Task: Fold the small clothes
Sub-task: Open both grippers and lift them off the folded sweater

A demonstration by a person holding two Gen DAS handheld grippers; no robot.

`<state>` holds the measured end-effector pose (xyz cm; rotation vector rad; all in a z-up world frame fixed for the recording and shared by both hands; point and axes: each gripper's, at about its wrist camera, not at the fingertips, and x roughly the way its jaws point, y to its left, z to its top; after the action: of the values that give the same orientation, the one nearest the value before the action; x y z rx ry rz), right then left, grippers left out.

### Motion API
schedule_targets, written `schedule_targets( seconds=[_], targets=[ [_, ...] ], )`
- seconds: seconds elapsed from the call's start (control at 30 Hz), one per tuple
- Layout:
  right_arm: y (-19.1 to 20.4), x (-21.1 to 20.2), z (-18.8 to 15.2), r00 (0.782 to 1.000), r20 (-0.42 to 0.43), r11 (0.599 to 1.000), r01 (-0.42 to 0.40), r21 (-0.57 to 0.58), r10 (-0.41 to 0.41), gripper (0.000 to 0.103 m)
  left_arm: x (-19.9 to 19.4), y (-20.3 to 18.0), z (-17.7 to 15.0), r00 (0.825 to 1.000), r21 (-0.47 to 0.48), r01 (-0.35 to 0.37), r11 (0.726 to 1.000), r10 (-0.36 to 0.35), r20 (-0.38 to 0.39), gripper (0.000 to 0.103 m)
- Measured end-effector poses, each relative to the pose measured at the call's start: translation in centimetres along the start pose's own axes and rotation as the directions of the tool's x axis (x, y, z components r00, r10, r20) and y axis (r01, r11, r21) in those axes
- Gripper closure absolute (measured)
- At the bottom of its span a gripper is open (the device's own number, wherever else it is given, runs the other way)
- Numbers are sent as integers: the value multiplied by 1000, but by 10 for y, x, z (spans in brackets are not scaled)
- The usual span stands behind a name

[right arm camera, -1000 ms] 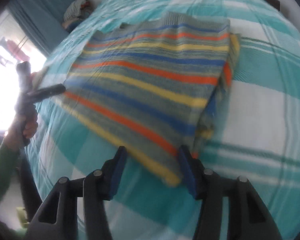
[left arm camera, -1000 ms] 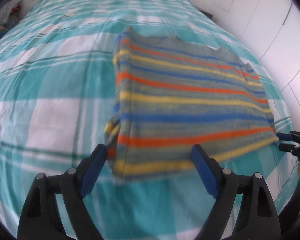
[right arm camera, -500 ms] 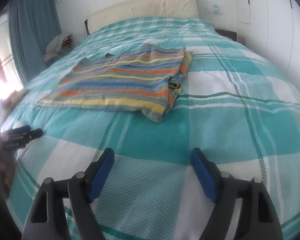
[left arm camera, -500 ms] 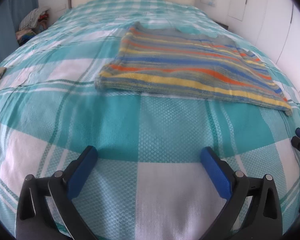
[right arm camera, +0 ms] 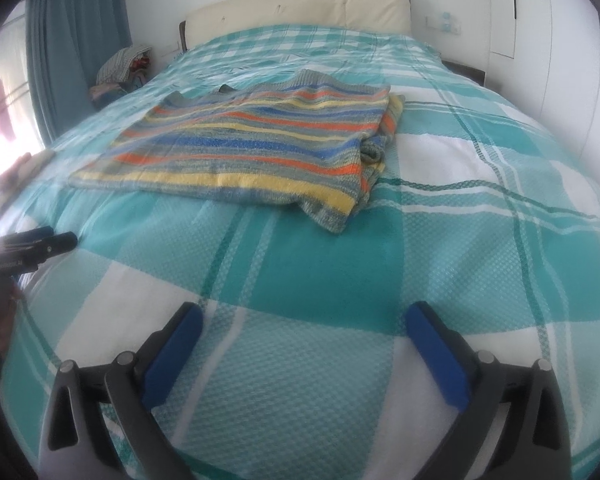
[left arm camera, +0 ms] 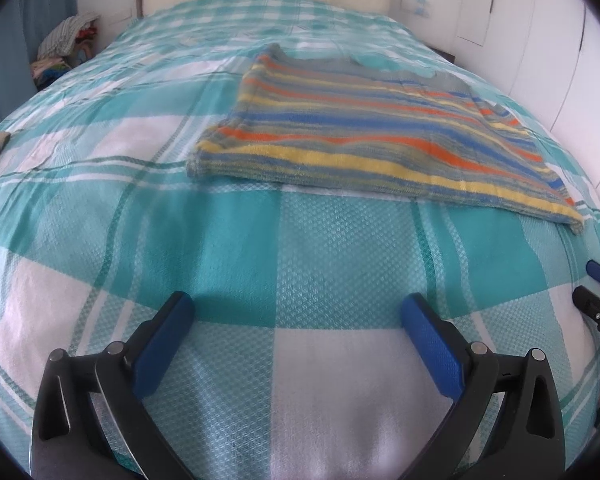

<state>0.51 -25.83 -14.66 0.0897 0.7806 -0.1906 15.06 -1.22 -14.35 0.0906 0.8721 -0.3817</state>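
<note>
Both grippers, L (left arm camera: 298,318) spread empty, R (right arm camera: 304,322) opening, nr striped sweater (left arm camera: 364,136).

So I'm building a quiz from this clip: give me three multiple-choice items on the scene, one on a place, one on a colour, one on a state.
1. Where does the striped knitted sweater lie?
A on the checked teal-and-white bedspread
B on the floor
C on a chair

2. Which stripe colour does it have?
A pink
B orange
C purple

3. How is the left hand-held gripper?
A shut on the sweater
B shut on nothing
C open, with nothing between its blue pads

Key: A, it lies flat on the bed; B, orange bands show; C, only bedspread shows between the pads.
</note>
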Motion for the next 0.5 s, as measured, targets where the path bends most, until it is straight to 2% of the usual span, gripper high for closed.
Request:
schedule_targets(
  seconds=[0.2, 0.3, 0.33, 0.4, 0.5],
  targets=[
    [2, 0, 0, 1000, -3, 1000, 20, -9, -20, 1, -3, 1, 2, 999, -4, 21, 1000, -21, -31, 0],
    [0, -4, 14, 997, -78, 1000, -6, -21, 4, 2, -14, 9, 9, 992, -20, 74, 997, -76, -101, 1],
    [-4, -7, 24, 994, -95, 999, -46, -13, 44, 2, -20, 13, 14, 987, -36, 116, 993, -119, -106, 1],
    [-20, -18, 54, 994, -40, 994, -103, 23, 104, 2, -34, 21, 27, 979, -50, 180, 982, -184, -83, 1],
    [-55, -19, 112, 994, 47, 986, -101, 132, 96, 2, -51, 30, 50, 983, -36, 183, 982, -183, -17, 1]
  ],
)
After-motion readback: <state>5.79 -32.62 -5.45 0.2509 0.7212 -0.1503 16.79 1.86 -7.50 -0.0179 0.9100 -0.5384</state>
